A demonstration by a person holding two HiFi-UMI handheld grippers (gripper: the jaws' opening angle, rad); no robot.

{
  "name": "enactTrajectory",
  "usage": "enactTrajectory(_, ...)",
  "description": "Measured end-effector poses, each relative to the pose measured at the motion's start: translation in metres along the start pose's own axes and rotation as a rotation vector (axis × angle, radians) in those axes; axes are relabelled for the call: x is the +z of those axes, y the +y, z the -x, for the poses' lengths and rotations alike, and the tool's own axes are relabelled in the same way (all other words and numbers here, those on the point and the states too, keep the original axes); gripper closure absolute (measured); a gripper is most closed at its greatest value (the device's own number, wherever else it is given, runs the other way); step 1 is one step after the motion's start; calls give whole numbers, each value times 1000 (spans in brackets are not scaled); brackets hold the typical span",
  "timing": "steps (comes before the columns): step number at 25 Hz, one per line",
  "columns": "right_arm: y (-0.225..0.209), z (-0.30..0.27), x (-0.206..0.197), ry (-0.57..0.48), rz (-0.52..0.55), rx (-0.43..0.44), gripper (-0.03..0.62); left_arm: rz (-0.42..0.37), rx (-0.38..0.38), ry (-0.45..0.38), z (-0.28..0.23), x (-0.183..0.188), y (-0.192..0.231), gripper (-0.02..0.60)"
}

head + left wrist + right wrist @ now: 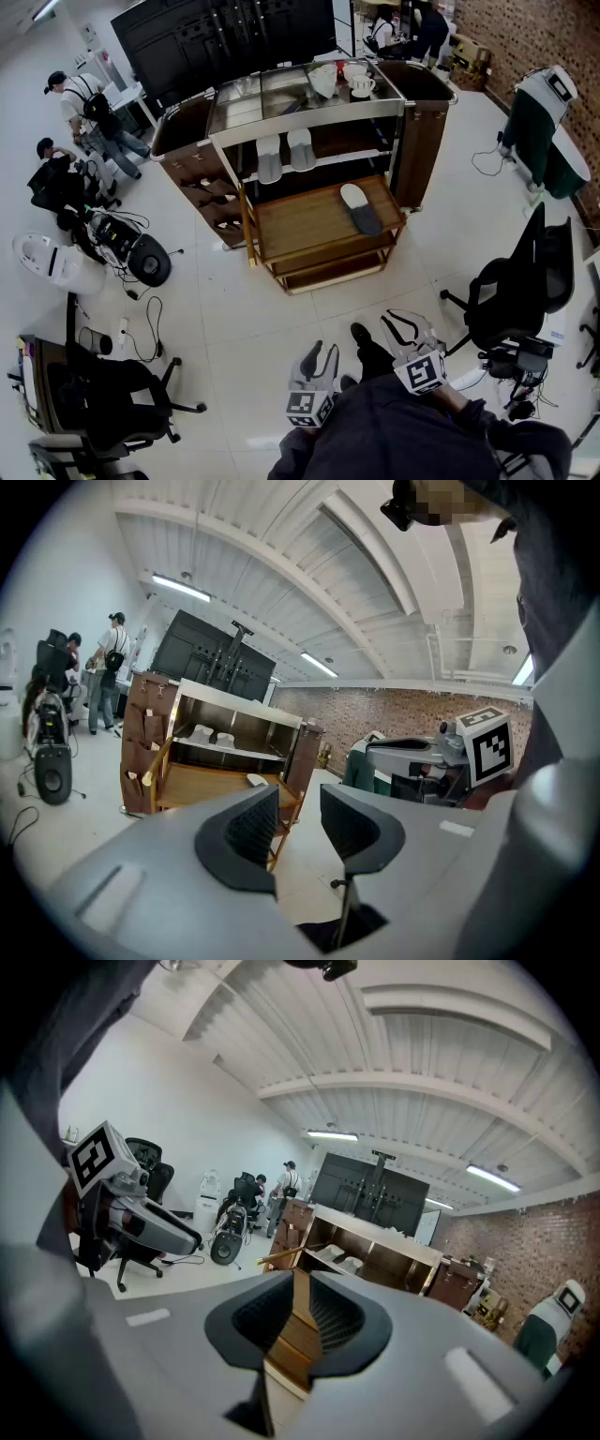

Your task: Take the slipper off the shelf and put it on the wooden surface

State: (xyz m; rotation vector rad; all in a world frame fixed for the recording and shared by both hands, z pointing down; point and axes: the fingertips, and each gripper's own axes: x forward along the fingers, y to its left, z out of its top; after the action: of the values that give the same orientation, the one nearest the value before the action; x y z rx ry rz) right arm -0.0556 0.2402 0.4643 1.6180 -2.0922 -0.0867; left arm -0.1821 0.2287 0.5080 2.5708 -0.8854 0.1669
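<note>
A grey slipper (360,208) lies on the wooden surface (300,220) of the cart, near its right end. Two more grey slippers (270,157) (301,148) rest side by side on the white shelf (337,159) above it. Both grippers are held low and close to the person's body, well away from the cart. My left gripper (320,352) (298,803) is open with nothing between its pads. My right gripper (405,323) (302,1288) is closed to a thin slit and holds nothing. The left gripper view shows the shelf slippers (202,733) and the placed slipper (256,780) far off.
White cups (356,80) stand on the cart's steel top. Office chairs stand at the right (516,281) and at the lower left (103,394). People (84,103) and a round black machine (150,262) with cables are at the left. A green-draped object (544,122) stands far right.
</note>
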Motion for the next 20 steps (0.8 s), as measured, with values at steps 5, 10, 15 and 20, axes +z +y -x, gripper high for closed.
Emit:
enactTrajectory(5, -19, -47, -28, 26, 4, 1, 499, -21, 10, -6, -27, 9, 19, 422)
enactTrajectory(10, -63, -110, -65, 82, 10, -13, 471, -30, 42, 14, -58, 17, 44, 422)
enactTrajectory(15, -116, -196, -123, 204, 17, 27, 456, -30, 50, 77, -111, 23, 68, 393)
enactTrajectory(20, -163, -293, -186, 332, 0, 94, 453, -12, 56, 156, -176, 35, 93, 379)
